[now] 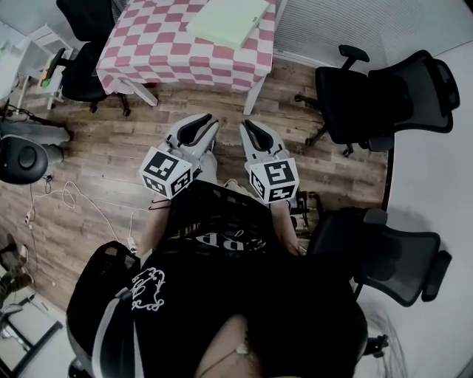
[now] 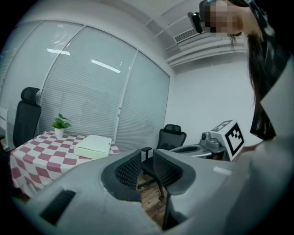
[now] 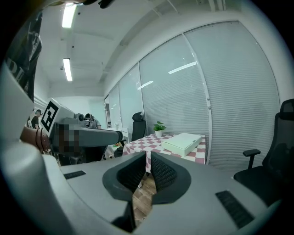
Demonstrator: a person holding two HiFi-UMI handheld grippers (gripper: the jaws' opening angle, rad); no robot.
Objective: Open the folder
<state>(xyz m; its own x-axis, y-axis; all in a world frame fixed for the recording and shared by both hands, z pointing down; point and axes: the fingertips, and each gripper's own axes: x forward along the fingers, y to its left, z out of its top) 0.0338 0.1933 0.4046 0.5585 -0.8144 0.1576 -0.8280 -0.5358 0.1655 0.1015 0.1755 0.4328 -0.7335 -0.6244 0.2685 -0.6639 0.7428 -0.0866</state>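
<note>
A pale green folder [image 1: 228, 20] lies shut on the table with the pink-and-white checked cloth [image 1: 159, 52], far ahead of both grippers. It also shows in the left gripper view as the folder [image 2: 93, 147] and in the right gripper view as the folder [image 3: 182, 142]. My left gripper [image 1: 203, 122] is held over the wooden floor, well short of the table. Its jaws [image 2: 147, 153] stand a little apart with nothing between them. Beside it, my right gripper [image 1: 250, 127] has its tips [image 3: 148, 156] almost together, empty too.
Black office chairs stand at the right [image 1: 384, 96], near right [image 1: 392, 258] and far left [image 1: 81, 44]. A white desk [image 1: 443, 184] runs along the right side. Cables [image 1: 66, 196] trail over the floor at left. A small potted plant [image 2: 60, 124] sits on the table.
</note>
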